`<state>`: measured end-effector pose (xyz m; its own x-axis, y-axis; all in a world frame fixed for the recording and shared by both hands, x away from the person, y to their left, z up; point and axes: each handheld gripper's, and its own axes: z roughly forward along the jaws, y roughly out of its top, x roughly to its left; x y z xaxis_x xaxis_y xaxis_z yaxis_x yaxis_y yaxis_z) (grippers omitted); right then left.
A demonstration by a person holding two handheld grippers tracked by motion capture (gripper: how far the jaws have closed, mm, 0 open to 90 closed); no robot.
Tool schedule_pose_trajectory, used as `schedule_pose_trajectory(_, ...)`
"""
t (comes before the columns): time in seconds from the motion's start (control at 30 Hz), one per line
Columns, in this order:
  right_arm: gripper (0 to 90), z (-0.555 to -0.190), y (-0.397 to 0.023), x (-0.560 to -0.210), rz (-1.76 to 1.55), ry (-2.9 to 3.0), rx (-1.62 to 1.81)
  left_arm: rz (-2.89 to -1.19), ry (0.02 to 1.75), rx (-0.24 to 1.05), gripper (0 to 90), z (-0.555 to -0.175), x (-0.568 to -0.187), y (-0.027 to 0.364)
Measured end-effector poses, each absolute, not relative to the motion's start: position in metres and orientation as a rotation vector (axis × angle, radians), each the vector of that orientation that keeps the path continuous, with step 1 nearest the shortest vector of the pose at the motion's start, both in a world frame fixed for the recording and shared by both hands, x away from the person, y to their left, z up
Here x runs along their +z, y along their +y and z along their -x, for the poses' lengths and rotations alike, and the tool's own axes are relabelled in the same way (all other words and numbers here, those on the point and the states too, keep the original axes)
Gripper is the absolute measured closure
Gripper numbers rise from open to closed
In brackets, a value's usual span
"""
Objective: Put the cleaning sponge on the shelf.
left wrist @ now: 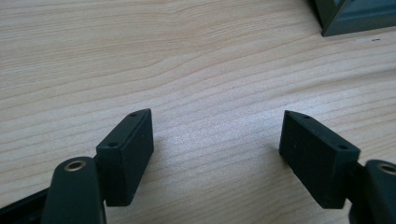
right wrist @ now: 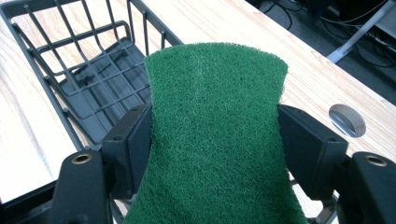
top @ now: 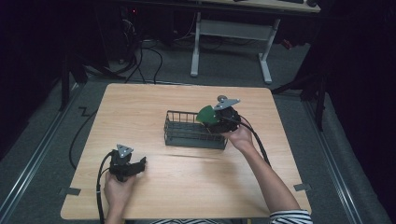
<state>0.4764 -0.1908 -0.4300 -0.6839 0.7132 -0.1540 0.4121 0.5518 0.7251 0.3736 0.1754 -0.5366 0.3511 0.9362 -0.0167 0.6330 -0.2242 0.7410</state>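
**Green pad held over wire basket**

A wooden table point(top: 187, 182) carries a dark wire basket point(top: 194, 130) near its middle, closer to the far edge. The right tongs point(top: 212, 116) hang over the basket's right end, clamped on a green scouring pad point(top: 207, 115) that sits above the rim. The left tongs point(top: 140, 164) rest low near the near-left corner, well apart from the basket, jaws spread with nothing between them. A white-legged desk point(top: 233, 32) stands beyond the far edge.

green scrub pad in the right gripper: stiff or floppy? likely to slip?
Probably soft: the green scrub pad pinches in at the waist where the right hand-held gripper squeezes it. Likely light, since it stands up unsupported. Its coarse fibrous face suggests it won't slip easily.
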Motion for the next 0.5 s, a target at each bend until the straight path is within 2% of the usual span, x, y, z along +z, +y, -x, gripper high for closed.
schedule_pose_trajectory(0.17,27.9,-0.4752,-0.1916,-0.4319,-0.920,2.380,0.916,-1.953,1.365,0.585,26.6,-0.3736,-0.5366,0.1754)
schedule_pose_trajectory(0.5,29.5,-0.4737,-0.1839,-0.4395,-0.872,2.381,0.803,-1.952,1.365,0.585,26.6,-0.3737,-0.5366,0.1754)
